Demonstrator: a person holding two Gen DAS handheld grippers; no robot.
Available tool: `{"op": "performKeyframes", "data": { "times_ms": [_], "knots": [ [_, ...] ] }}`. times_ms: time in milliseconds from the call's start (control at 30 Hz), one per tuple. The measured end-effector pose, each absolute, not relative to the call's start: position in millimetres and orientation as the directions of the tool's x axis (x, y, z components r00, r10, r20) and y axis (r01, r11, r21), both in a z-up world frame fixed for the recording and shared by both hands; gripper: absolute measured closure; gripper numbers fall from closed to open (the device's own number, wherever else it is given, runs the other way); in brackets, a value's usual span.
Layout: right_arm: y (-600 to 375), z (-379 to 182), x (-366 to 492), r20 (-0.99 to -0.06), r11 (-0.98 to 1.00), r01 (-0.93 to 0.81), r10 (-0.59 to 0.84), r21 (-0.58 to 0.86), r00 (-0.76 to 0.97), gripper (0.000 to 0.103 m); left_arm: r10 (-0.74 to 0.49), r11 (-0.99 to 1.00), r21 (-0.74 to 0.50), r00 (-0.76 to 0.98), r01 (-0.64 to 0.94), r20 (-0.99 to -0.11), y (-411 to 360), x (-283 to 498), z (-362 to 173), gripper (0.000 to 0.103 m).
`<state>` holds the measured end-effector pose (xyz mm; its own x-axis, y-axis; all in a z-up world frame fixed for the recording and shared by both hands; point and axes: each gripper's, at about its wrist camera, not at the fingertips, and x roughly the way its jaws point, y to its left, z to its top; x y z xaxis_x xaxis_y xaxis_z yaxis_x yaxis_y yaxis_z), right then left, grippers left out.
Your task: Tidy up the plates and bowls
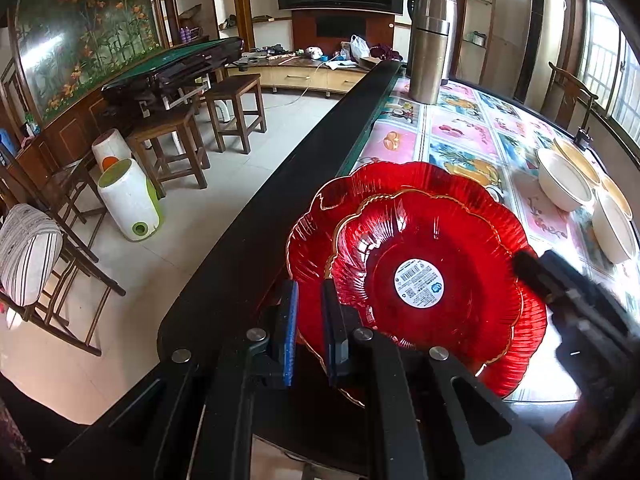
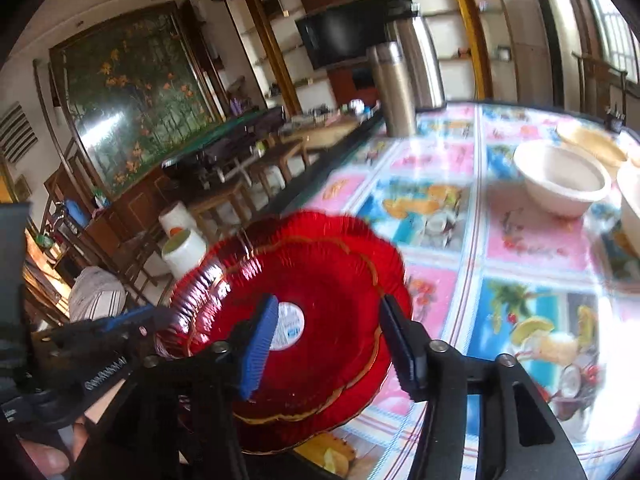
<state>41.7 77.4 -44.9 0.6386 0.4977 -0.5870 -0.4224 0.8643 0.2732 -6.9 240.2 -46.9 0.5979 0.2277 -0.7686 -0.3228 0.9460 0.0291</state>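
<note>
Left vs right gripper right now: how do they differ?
The left gripper has its jaws narrow, pinching the rim of the red scalloped glass plates. The right gripper has its jaws wide, over the plates and gripping nothing. The left reaches in from the table edge, the right from the tablecloth side. Both have blue pads.

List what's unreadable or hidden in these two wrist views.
- Sticker text on the top red plate: too small, left wrist; blurred, right wrist.
- Lower red plate: mostly covered by the top one.
- Right gripper: motion blur hides any plate contact.
- Bowls at the right: cut by the fisheye edge.
</note>
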Motion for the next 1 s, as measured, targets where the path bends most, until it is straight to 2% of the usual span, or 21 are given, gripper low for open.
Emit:
{"op": "performKeyframes", "data": {
  "times_ms": [33, 167, 500, 667, 700, 767, 833, 867, 967, 1000],
  "knots": [
    [74.2, -40.6, 39.4, -0.566, 0.863, -0.426, 0.502, 0.272, 0.654, 0.046, 0.229, 0.945, 0.029, 0.597, -0.325, -0.769, 240.9, -7.4, -47.5, 0.094],
    [58.8, -27.5, 32.8, -0.486, 0.867, -0.408, 0.498, 0.286, 0.719, 0.022, 0.231, 0.944, 0.028, 0.596, -0.330, -0.769, 241.8, -9.8, -46.5, 0.094],
    [28.2, -35.4, 41.3, -0.501, 0.885, -0.341, 0.461, 0.317, 0.732, 0.022, 0.219, 0.957, 0.043, 0.613, -0.288, -0.759, 222.0, -10.1, -36.3, 0.094],
    [7.2, -40.7, 41.6, -0.513, 0.895, -0.308, 0.439, 0.323, 0.738, 0.022, 0.159, 0.973, 0.010, 0.634, -0.231, -0.756, 202.0, -10.4, -29.4, 0.093],
    [2.5, -42.0, 41.1, -0.514, 0.897, -0.303, 0.435, 0.322, 0.740, 0.022, 0.135, 0.978, -0.004, 0.643, -0.210, -0.754, 195.2, -11.4, -26.6, 0.088],
    [-8.4, -43.8, 39.5, -0.513, 0.901, -0.294, 0.426, 0.320, 0.745, 0.022, 0.093, 0.985, -0.027, 0.660, -0.170, -0.746, 183.5, -13.7, -21.9, 0.073],
    [-21.3, -43.6, 36.1, -0.506, 0.905, -0.285, 0.414, 0.315, 0.756, 0.022, 0.034, 0.991, -0.061, 0.682, -0.115, -0.731, 167.7, -16.0, -17.1, 0.043],
    [-29.8, -42.7, 33.7, -0.499, 0.909, -0.278, 0.405, 0.311, 0.767, 0.022, 0.004, 0.993, -0.078, 0.691, -0.086, -0.722, 159.9, -16.8, -14.9, 0.039],
    [-57.0, -38.0, 26.9, -0.465, 0.923, -0.249, 0.365, 0.293, 0.807, 0.021, -0.106, 0.992, -0.123, 0.696, 0.025, -0.710, 128.1, -15.3, -10.7, 0.037],
    [-68.5, -35.9, 24.6, -0.450, 0.929, -0.234, 0.346, 0.287, 0.823, 0.021, -0.135, 0.989, -0.136, 0.688, 0.053, -0.713, 120.5, -14.1, -11.2, 0.032]
  ]
}}
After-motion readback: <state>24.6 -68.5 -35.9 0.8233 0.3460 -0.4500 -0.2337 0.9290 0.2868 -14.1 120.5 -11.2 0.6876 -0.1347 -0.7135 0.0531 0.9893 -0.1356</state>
